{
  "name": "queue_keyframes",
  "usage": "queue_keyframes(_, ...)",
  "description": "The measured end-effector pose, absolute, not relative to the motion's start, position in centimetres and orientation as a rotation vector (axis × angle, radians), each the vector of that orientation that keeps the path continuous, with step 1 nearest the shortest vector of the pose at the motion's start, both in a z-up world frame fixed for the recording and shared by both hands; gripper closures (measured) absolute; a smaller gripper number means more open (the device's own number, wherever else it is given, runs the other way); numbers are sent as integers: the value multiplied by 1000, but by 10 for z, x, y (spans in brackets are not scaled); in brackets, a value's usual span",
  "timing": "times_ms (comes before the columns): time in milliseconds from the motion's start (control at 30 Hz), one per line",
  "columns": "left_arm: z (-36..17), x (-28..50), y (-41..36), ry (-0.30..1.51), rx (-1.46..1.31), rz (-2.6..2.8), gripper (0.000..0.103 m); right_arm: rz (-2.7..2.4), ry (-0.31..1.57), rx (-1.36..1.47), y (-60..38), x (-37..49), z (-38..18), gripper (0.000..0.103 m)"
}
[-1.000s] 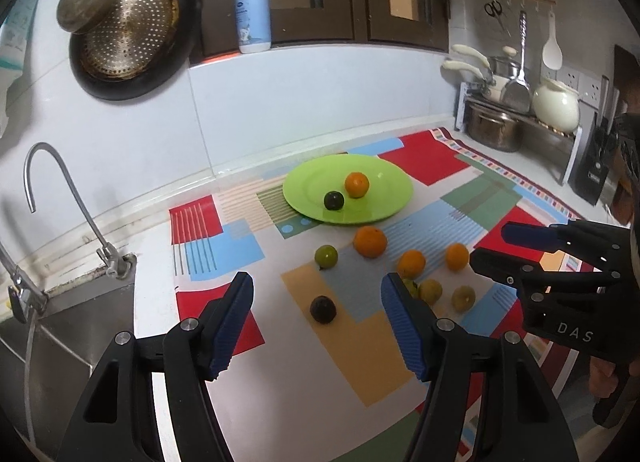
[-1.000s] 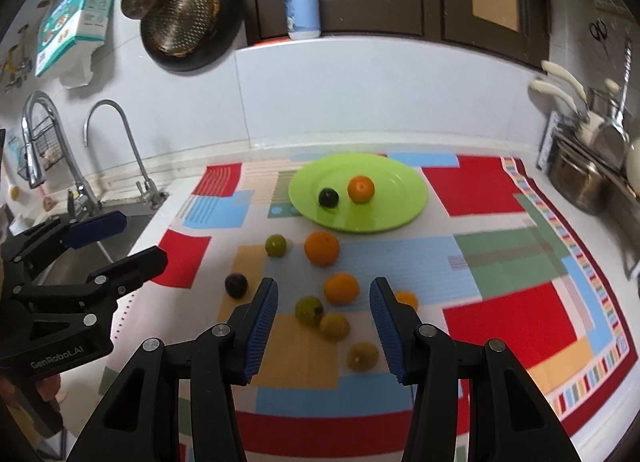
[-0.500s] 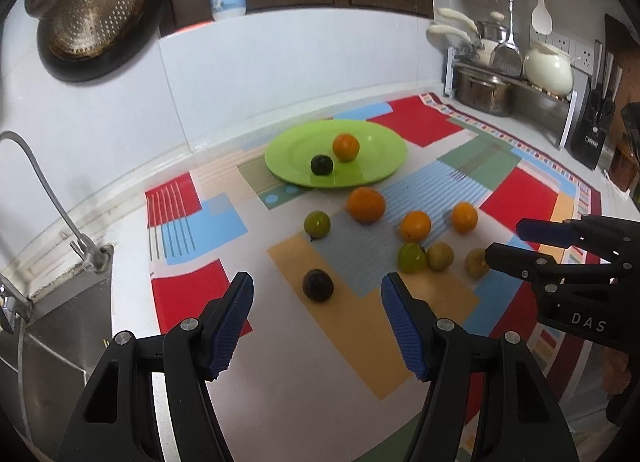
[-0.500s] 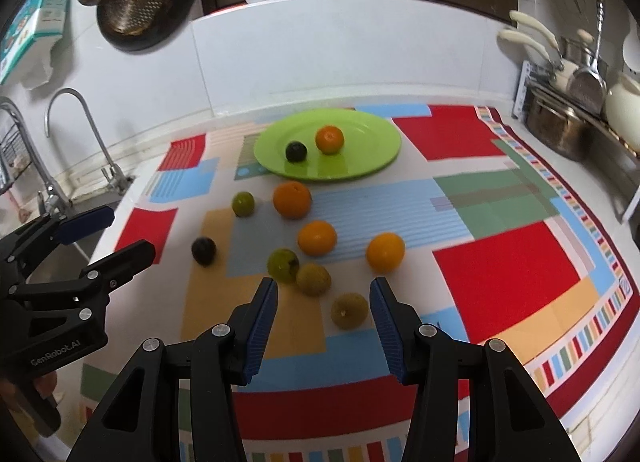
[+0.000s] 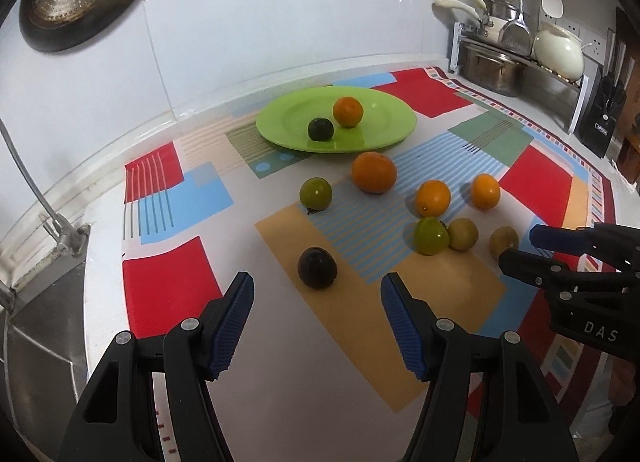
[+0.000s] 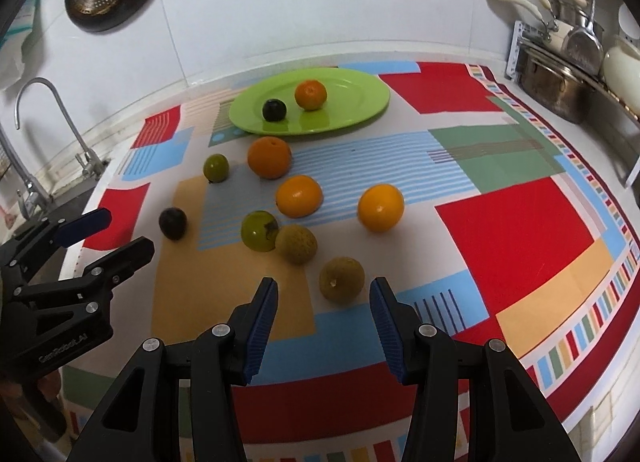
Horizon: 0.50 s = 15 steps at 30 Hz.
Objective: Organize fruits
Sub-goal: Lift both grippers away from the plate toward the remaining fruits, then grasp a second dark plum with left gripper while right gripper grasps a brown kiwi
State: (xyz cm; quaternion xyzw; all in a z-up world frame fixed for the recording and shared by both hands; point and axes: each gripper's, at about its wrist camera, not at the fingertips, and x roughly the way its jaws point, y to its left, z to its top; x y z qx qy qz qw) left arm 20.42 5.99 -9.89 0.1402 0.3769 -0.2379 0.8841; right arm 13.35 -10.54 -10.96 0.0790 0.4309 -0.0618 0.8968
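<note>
A: Left wrist view: left tool (image 5: 316,298) open and empty, poised just short of a dark plum (image 5: 317,267) on the patterned mat (image 5: 172,286). Right tool (image 5: 520,248) visible side-on at the right edge, tips beside a brownish fruit (image 5: 504,240). Knife block (image 5: 604,118) and cream pot (image 5: 560,50) shown only here.

B: Right wrist view: right tool (image 6: 323,302) open, gripping nothing, the brownish fruit (image 6: 342,280) just ahead between its tips, not touched. Left tool (image 6: 108,234) seen at the left. Whole tap (image 6: 44,130) shown only here.

A: Versus a second ago?

B: Both tools lower and closer to the desk; fruits larger in frame, none shifted. Same jaw gaps.

A: Plate?

B: Green plate (image 6: 360,102) at the back of the mat, holding one orange (image 6: 311,94) and one dark fruit (image 6: 274,109). Three more oranges, two green fruits, another brownish one loose on the mat.

A: Long axis?

B: Round fruits, none to speak of; stem end of the brownish fruit facing the right camera.
</note>
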Motion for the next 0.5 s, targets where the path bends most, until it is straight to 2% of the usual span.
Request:
queue_keyframes(467,-123,228,48,853,297,-515,62,-163,909,183,-111,145,-125,55)
queue_keyframes(500,-125,228,48,856,297,-518,63,-162,911,183,-112,146,-125,58)
